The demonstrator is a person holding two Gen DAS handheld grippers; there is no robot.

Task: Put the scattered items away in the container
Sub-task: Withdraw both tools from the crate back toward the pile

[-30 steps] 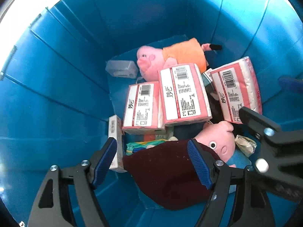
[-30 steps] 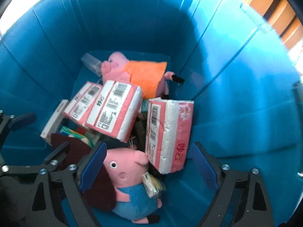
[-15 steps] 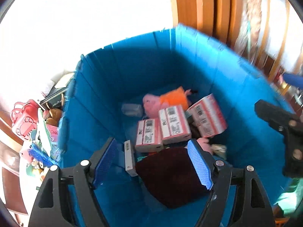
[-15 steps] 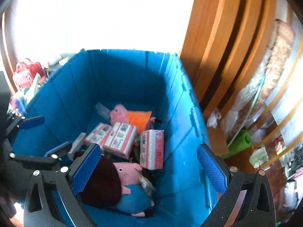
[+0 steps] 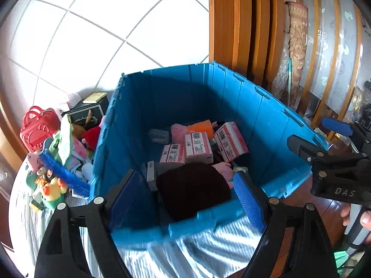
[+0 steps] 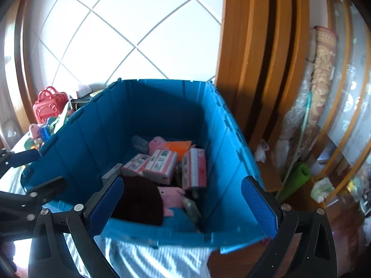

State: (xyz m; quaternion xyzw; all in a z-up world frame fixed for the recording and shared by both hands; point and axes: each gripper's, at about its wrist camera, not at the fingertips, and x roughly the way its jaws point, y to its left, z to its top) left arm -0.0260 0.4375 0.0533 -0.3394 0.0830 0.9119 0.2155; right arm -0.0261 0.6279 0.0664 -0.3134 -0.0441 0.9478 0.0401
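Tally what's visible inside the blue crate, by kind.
Pink tissue packs: 3
Pink pig plush toys: 2
Dark maroon cloth: 1
Small white boxes: 1
Grey plastic cases: 1
Total: 8, counting only what shows.

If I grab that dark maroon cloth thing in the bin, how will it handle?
The dark maroon cloth drapes over the items beneath it in the blue bin, so it is probably floppy and light. It will likely sag and bunch between the pads; a pinch on a fold should hold.
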